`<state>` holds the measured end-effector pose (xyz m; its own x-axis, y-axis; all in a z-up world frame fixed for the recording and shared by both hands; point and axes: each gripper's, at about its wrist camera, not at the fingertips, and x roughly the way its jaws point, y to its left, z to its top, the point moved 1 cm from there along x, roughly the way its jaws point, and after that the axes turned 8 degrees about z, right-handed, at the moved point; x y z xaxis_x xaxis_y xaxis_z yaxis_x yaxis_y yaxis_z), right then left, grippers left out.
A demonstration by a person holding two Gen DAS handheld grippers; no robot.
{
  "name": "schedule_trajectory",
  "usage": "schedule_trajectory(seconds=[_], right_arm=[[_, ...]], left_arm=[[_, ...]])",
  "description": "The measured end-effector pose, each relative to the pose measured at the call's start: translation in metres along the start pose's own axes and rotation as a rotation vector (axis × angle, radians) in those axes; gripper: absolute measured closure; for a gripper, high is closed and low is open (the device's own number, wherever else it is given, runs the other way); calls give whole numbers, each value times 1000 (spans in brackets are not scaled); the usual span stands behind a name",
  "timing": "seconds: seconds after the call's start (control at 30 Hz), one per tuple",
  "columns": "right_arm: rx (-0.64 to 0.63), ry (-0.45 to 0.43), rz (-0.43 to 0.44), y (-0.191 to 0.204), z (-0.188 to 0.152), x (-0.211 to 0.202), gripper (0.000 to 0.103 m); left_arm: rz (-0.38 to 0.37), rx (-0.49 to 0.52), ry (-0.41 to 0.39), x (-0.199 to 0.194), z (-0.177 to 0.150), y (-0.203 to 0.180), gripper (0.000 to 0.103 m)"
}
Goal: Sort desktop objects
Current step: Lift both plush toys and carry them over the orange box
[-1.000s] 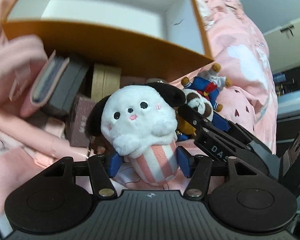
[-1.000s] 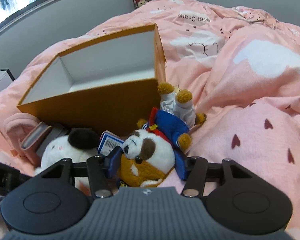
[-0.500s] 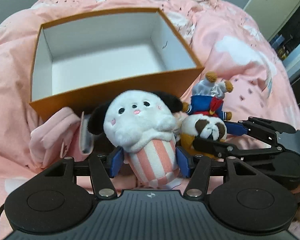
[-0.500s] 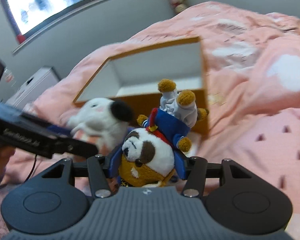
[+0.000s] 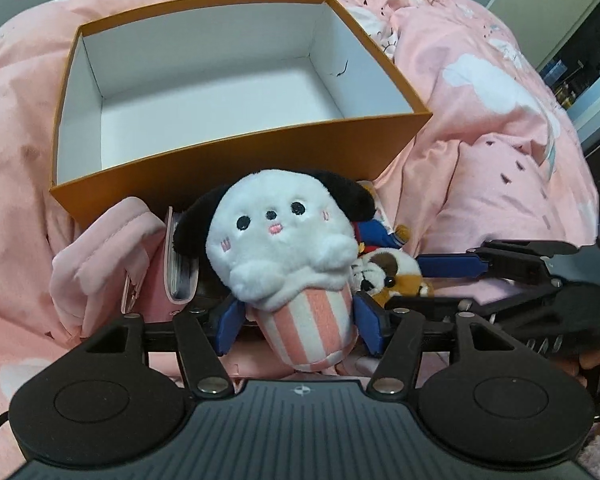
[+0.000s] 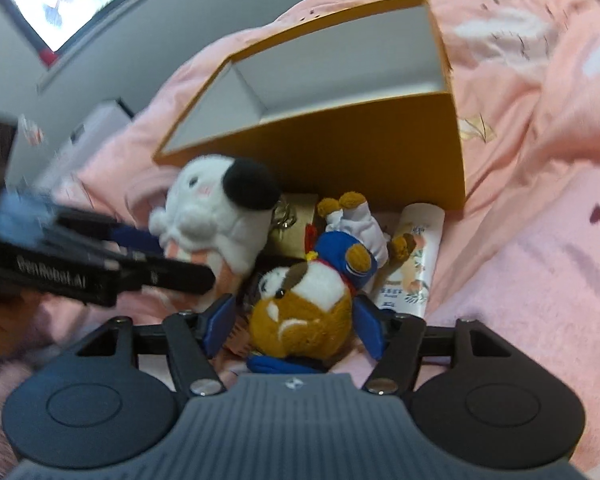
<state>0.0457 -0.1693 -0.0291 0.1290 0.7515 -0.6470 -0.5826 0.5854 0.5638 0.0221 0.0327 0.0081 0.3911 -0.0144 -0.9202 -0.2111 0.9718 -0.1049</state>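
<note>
**Two plush toys gripped, box waiting bare**

You hold a toy in each gripper above the pink bedspread [image 5: 500, 128]. The left gripper [image 5: 298, 322] pinches the white dog plush [image 5: 284, 236] by its pink-striped cup base; the right gripper [image 6: 294, 324] clamps the brown-and-white plush [image 6: 304, 308] by its head, its blue sailor body hanging feet-up toward the box. Both toys sit just in front of the orange box [image 5: 236, 160], whose white inside holds nothing, so by this showing the sorting has barely begun: no object is in yet, and both plushes have to go over the near wall.

The left wrist view looks straight down into the box and shows a pink pouch [image 5: 100, 264] and a pink-edged booklet [image 5: 180, 264] lying against its near wall. The right wrist view hides those behind the dog plush but reveals a floral tube [image 6: 410, 256] beside the box's corner and a gold case with a key ring [image 6: 290, 220] between the two toys. These appear left to sort.
</note>
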Motion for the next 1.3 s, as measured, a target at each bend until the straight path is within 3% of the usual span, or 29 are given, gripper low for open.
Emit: schedule_trajectory(seconds=[0.17, 0.27, 0.47, 0.67, 0.7, 0.8, 0.97, 1.3], right_arm=[[198, -44, 87, -22, 10, -6, 36], [240, -29, 59, -29, 16, 1, 44], [244, 32, 39, -32, 16, 20, 49], [278, 36, 72, -42, 13, 25, 50], [280, 41, 77, -43, 12, 26, 50], [276, 53, 80, -43, 11, 32, 50], [251, 25, 86, -38, 8, 28, 55], [173, -71, 75, -17, 19, -11, 58]], left_arm=[[-14, -56, 12, -9, 4, 8, 34], [-15, -66, -4, -14, 8, 9, 33], [-23, -66, 26, 2, 9, 7, 28], [-98, -123, 20, 23, 5, 12, 23], [-79, -171, 16, 26, 5, 13, 23], [-88, -189, 10, 31, 2, 12, 26], [-57, -173, -16, 21, 3, 8, 33], [-29, -125, -128, -32, 20, 4, 34]])
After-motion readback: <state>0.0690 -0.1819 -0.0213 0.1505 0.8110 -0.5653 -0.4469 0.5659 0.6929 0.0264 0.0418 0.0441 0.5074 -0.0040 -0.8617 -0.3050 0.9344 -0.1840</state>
